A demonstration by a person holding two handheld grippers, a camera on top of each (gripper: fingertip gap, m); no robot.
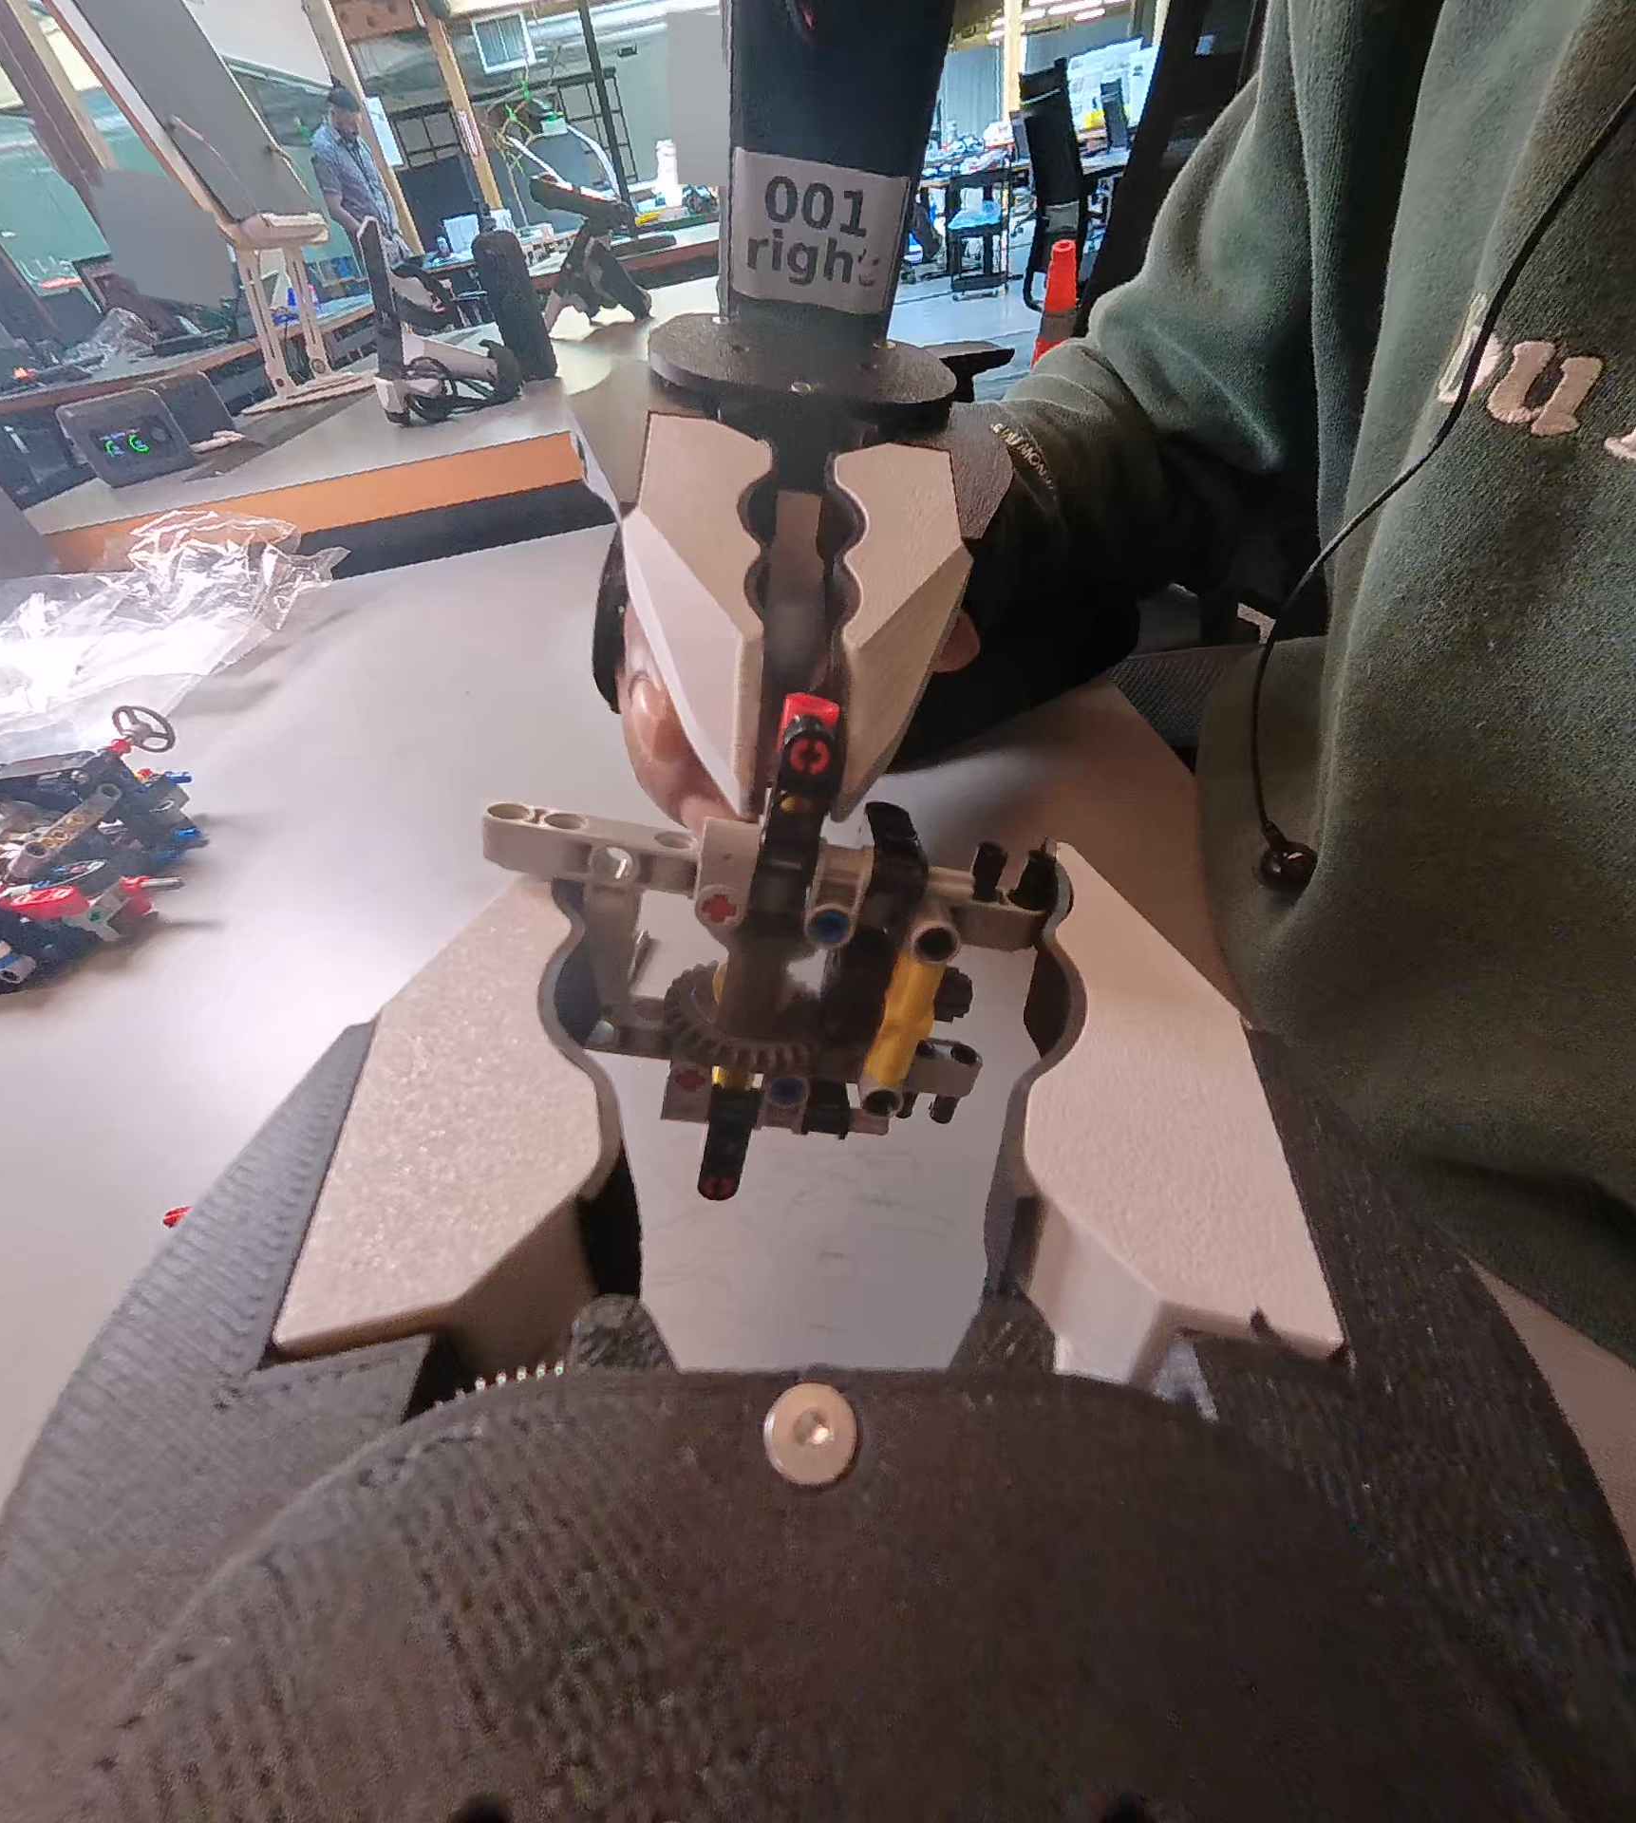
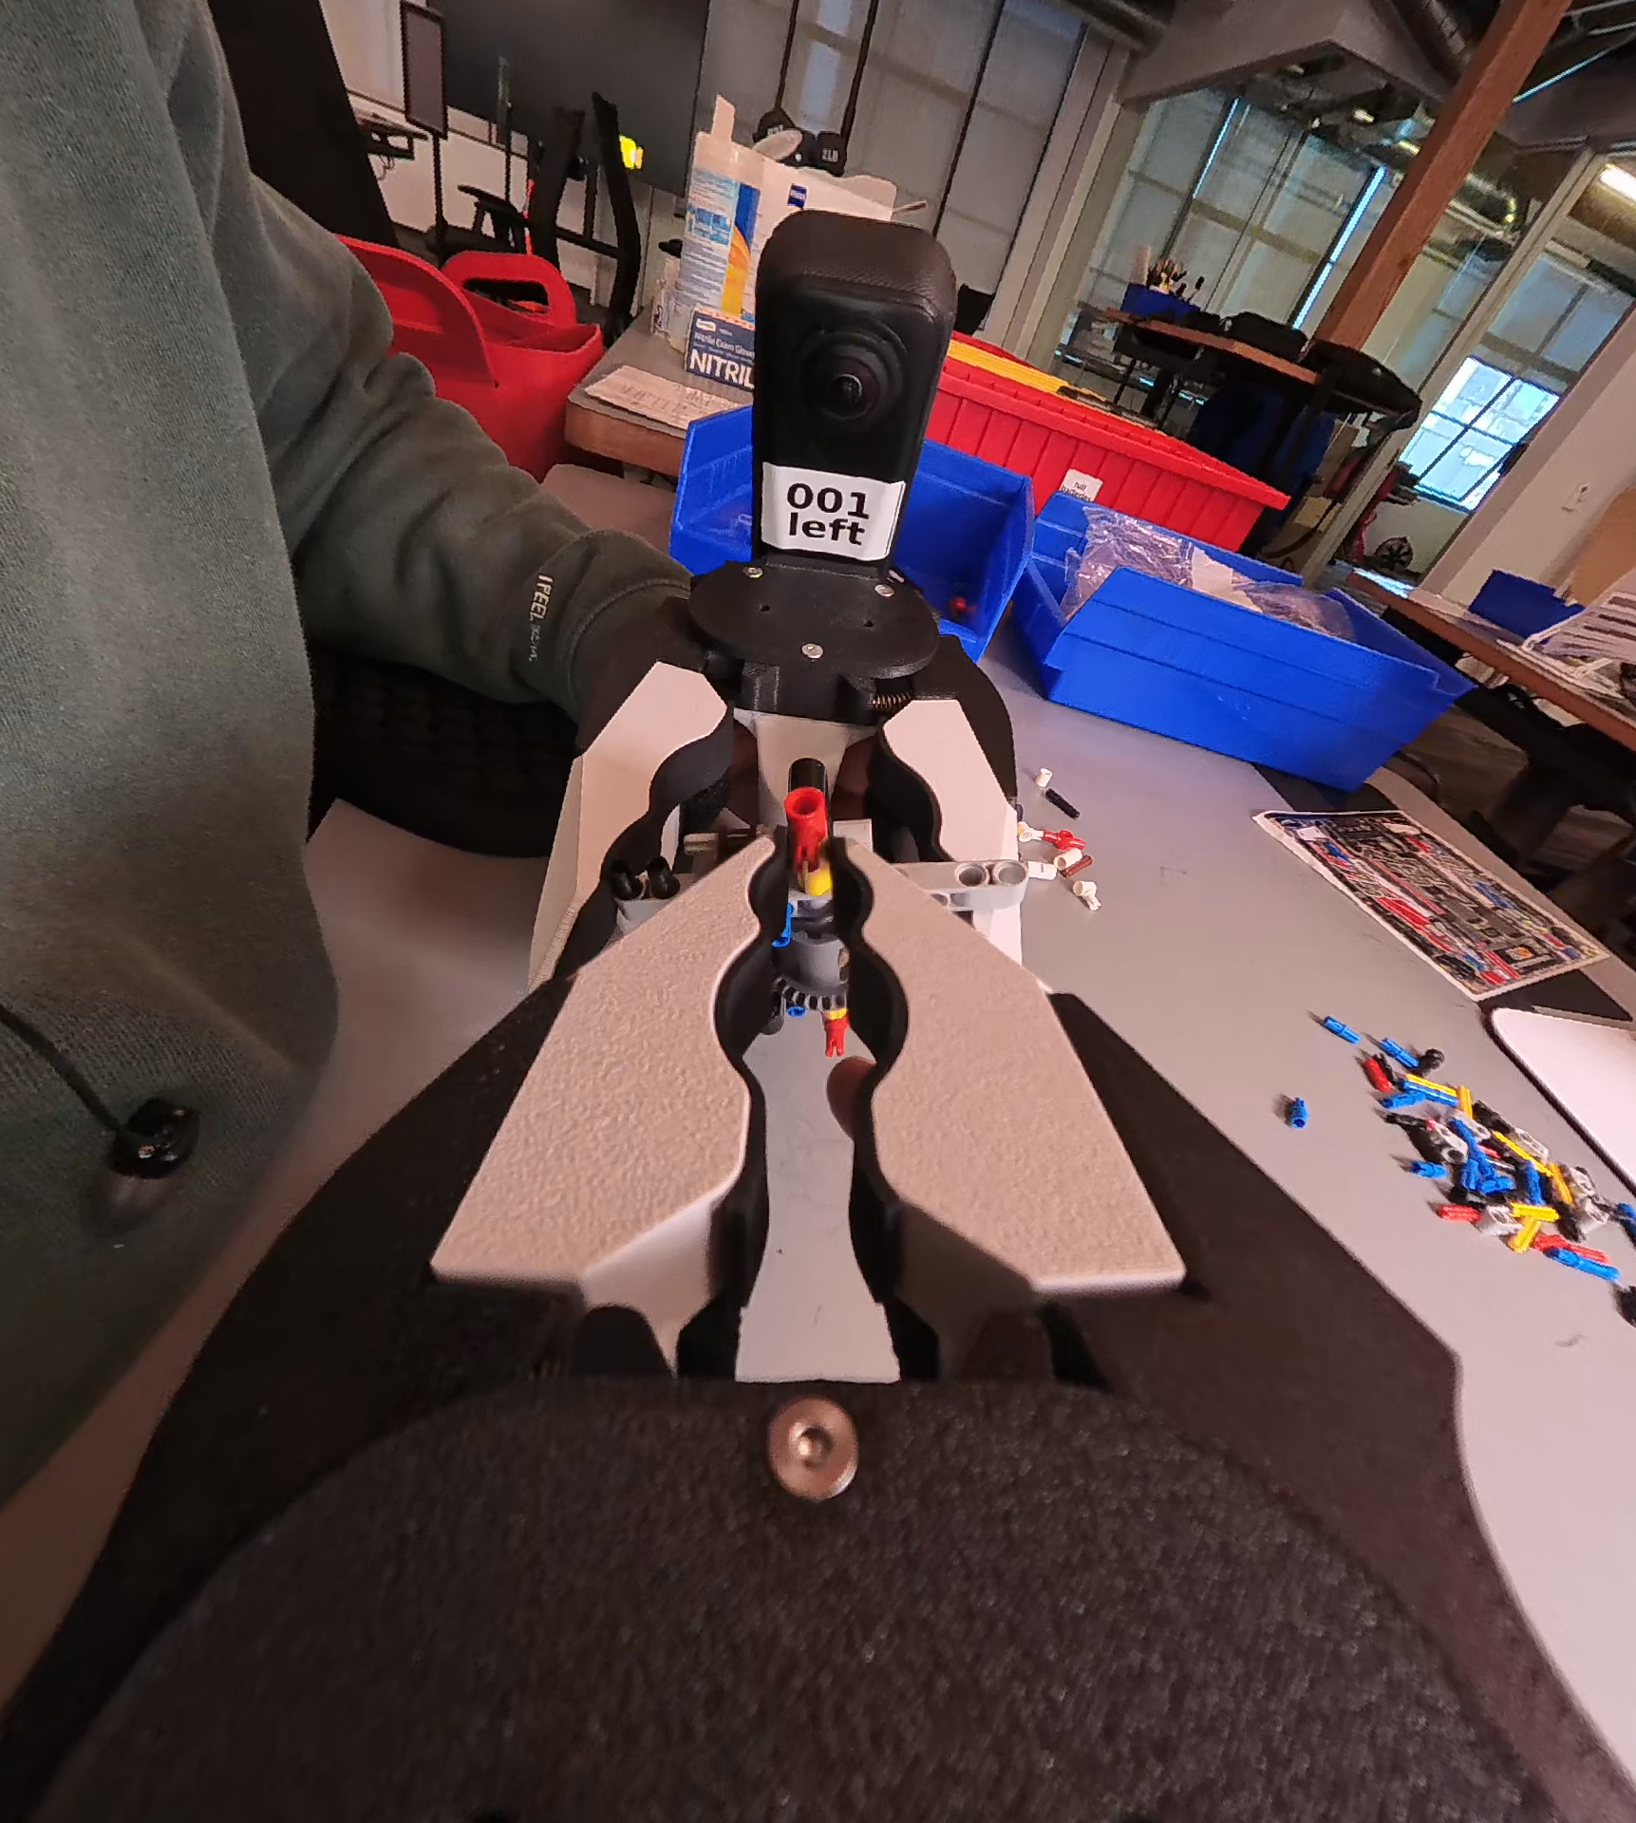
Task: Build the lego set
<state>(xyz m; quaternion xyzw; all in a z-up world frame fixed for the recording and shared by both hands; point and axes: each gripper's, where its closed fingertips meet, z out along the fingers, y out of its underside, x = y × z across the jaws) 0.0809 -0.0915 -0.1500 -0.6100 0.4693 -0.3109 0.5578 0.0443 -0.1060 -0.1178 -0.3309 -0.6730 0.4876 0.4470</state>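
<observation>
Left fingers point(image 1: 587, 1026) clamping gear assembly point(image 1: 774, 977), right fingers point(image 2: 942, 1065) seemingly pinching its black axle point(image 1: 799, 779), above grey workshop table point(image 2: 1287, 996)

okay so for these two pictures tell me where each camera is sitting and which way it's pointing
Left wrist view: sits on the left gripper, looking forward along its wide-set white fingers at the grey geared Lego assembly they hold above the grey table; the green sleeve shows.
Right wrist view: sits on the right gripper, facing back towards the left gripper; its fingers close on the assembly's black axle piece; the green sweatshirt shows.
Shared: the two cameras face each other, and both see the assembly and both grippers.
</observation>
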